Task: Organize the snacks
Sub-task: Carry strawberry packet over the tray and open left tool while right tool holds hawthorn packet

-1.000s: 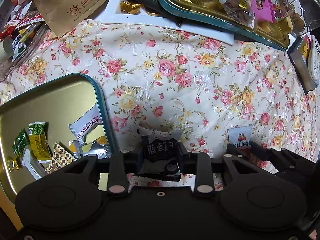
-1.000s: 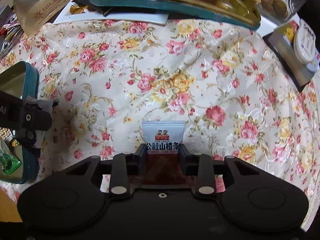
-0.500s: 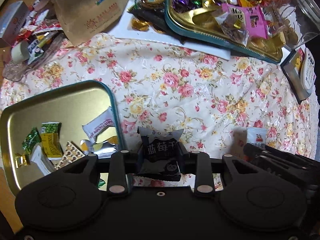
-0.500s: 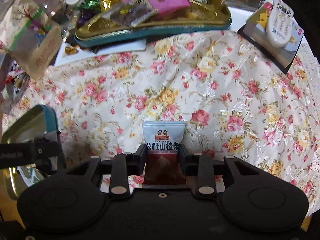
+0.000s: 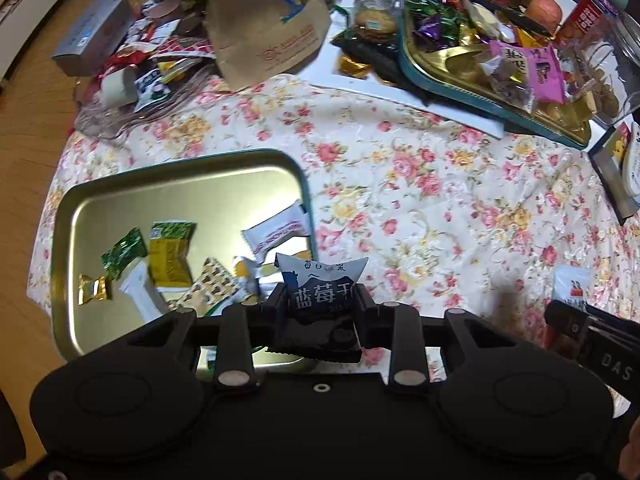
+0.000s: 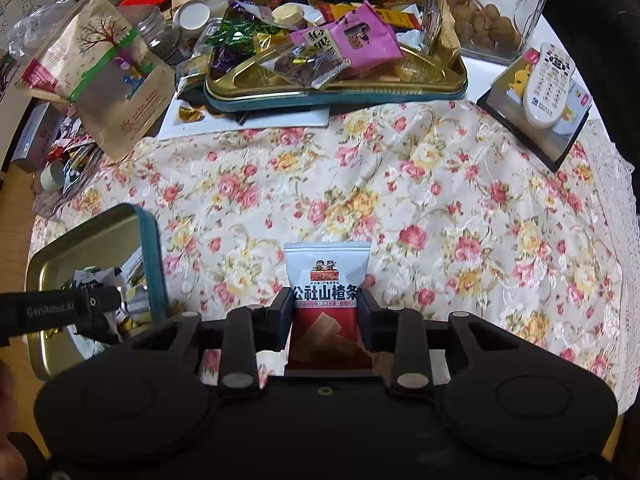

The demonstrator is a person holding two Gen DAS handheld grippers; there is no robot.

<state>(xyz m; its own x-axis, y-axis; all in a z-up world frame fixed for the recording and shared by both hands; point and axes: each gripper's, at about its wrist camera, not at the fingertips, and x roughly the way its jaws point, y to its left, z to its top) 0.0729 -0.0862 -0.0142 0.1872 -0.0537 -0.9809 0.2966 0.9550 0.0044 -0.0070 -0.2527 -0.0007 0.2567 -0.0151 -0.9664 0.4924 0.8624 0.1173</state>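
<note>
Left gripper (image 5: 320, 312) clamps a dark blueberry snack packet (image 5: 320, 300); right gripper (image 6: 325, 316) clamps a hawthorn strip pouch (image 6: 326, 300). Both look light, crinkly and slippery, best pinched mid-body. At ten o'clock of the left gripper lies the gold tin tray (image 5: 120, 192) with sweets.

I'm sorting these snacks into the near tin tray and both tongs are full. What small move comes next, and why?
Probably carry the left tongs a little leftward over the tin tray and let go: they grip the dark blueberry packet right at the tray's edge, where other sweets already lie. The right tongs hold the hawthorn packet farther off.
</note>
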